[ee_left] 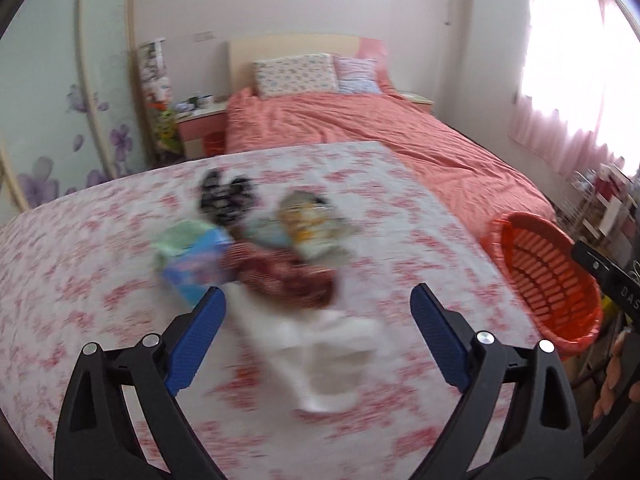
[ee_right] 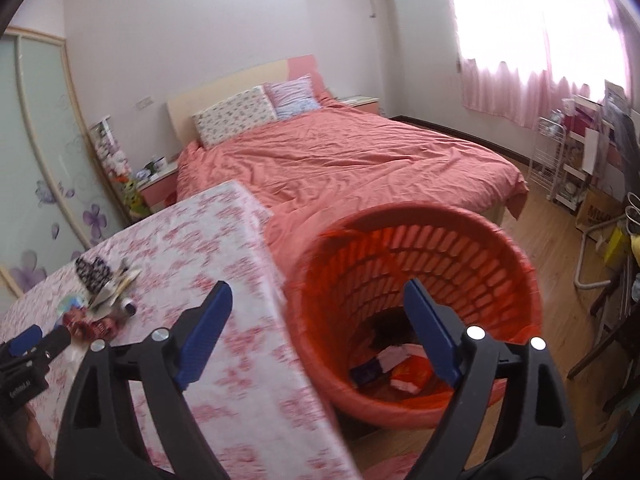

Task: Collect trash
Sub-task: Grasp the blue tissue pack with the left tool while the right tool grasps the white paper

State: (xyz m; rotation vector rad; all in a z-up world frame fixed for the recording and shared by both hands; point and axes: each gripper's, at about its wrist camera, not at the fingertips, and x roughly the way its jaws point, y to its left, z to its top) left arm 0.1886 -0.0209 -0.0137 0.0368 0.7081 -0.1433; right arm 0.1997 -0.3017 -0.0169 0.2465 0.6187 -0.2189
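A pile of trash lies on the table with the pink floral cloth [ee_left: 80,280]: a black patterned wrapper [ee_left: 224,200], a green and blue packet [ee_left: 192,256], a yellowish bag [ee_left: 308,228], a dark red wrapper [ee_left: 288,280] and crumpled white paper [ee_left: 320,356]. My left gripper [ee_left: 318,292] hovers open over the white paper and red wrapper, holding nothing. The view is blurred. My right gripper [ee_right: 318,285] stands open and empty above the orange basket [ee_right: 416,240] beside the table's edge. Several pieces of trash [ee_right: 400,368] lie at the basket's bottom.
A bed with a salmon cover [ee_right: 340,160] stands behind the table and basket. A nightstand [ee_left: 200,120] and a sliding wardrobe door [ee_left: 60,100] are at the left. Shelves and boxes [ee_right: 580,168] crowd the right wall over a wooden floor.
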